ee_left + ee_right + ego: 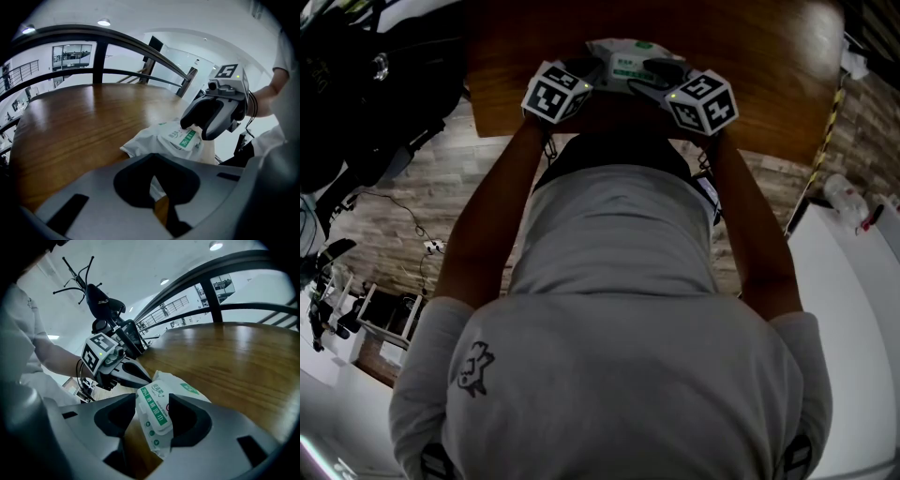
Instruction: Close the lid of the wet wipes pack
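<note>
The white wet wipes pack (628,58) with a green label lies at the near edge of the wooden table (769,66). In the right gripper view its lid (154,408) lies flat on the pack. My right gripper (153,425) has that end of the pack between its jaws, closed against it. In the left gripper view the right gripper's fingers (206,117) rest on top of the pack (173,140). My left gripper (157,187) is closed on a white edge of the pack's wrapper. Its fingers (133,373) meet the pack's far corner.
The round wooden table (79,126) stretches away behind the pack, ringed by a dark railing (98,35). A person's torso (619,309) fills the head view and hides the table's near edge. A white counter (853,281) stands at the right, dark equipment (356,84) at the left.
</note>
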{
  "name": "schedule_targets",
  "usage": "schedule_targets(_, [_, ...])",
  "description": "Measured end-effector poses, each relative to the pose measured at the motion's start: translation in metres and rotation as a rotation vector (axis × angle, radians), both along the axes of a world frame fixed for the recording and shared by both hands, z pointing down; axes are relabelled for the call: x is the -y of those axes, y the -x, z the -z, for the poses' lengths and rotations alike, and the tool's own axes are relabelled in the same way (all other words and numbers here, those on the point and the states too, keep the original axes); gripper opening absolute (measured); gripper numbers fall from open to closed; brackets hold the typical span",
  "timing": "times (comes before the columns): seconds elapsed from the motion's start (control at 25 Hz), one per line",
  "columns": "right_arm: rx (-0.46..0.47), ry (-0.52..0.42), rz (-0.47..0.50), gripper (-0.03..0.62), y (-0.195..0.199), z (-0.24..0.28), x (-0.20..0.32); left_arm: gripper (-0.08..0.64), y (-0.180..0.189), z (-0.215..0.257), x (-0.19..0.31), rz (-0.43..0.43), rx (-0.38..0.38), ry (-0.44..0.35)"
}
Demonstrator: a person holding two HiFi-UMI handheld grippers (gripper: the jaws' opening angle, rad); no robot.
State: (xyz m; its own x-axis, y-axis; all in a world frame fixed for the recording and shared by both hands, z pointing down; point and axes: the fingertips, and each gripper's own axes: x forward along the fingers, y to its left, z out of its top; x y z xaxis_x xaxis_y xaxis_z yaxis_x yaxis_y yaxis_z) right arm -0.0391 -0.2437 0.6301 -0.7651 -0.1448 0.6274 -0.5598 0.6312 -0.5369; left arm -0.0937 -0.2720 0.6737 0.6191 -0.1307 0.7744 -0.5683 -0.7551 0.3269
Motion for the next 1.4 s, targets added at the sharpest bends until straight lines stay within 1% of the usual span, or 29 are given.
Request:
schedule_targets(0.12, [-0.025,-0.004,0.021,0.204,0.001,-0.005,-0.002,0.012,0.0,-0.002,0.001,-0.001,-0.004,0.001])
schedule_targets(0.44, [-0.085,-0.012,0.018,0.204,0.002,-0.014,0.001,0.012,0.001,-0.001,0.0,0.002,0.001,0.016])
schedule_targets(0.68, [-0.16,-0.056,0.013,0.194,0.001,-0.02,0.003,0.012,0.003,-0.002,0.0,0.003,0.008,0.013])
schedule_targets(0.76, [-0.19,-0.074,0.009,0.174,0.001,-0.023,0.004,0.012,0.003,-0.002,0.0,0.003,0.006,0.017])
schedule_targets(0.92, [-0.24,-0.111,0.015,0.16,0.0,-0.026,0.005,0.012,0.003,-0.001,0.0,0.003,0.008,0.019])
schedule_targets(1.24, [-0.298,-0.163,0.041,0.16,0.001,-0.026,0.003,0.012,0.002,-0.001,0.001,0.002,0.008,0.011])
schedule_targets(1.4, [-0.322,-0.201,0.045,0.161,0.0,-0.025,0.002,0.012,-0.002,0.001,0.002,0.005,-0.003,0.001])
